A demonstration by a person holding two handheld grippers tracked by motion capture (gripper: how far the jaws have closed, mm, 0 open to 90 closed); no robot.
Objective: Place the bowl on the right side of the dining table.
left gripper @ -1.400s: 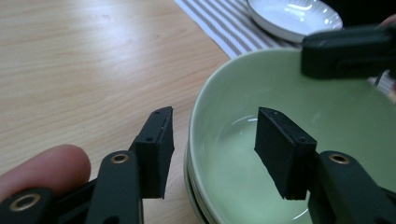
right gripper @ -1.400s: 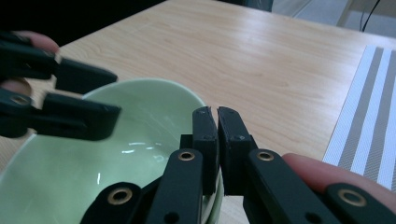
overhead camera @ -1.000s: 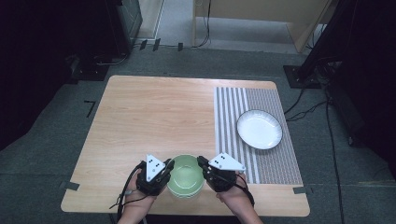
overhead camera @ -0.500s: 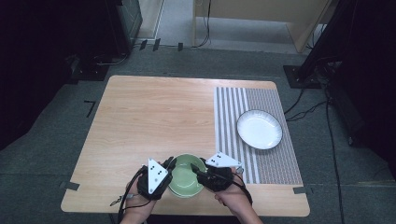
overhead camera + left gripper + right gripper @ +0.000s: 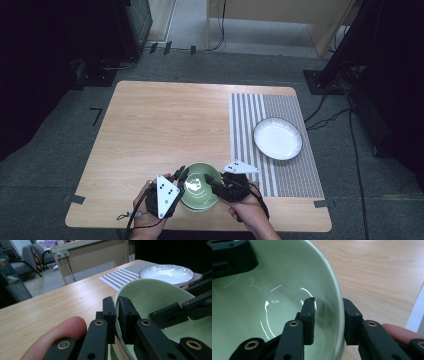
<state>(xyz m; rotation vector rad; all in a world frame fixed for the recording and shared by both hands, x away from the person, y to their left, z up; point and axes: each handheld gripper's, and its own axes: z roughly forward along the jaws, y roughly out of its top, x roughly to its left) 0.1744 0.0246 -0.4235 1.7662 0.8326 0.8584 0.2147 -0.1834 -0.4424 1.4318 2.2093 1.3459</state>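
At the bottom centre of the high view, the green bowl [image 5: 199, 186] sat near the table's [image 5: 165, 130] front edge, held from 2 sides. The left gripper [image 5: 116, 312] was clamped on the bowl's rim. The right gripper [image 5: 328, 315] straddled the opposite rim with its jaws apart, having just been closing, the wall between them. A good lift likely needed the right jaws fully pinched first, then both hands rising evenly. Farther off, upper right, the white plate [image 5: 277, 138] rested on the striped mat [image 5: 250, 115].

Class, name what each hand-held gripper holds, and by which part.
Left hand-held gripper clamps the green bowl's rim; right hand-held gripper straddles the opposite rim with a visible gap, not gripping.
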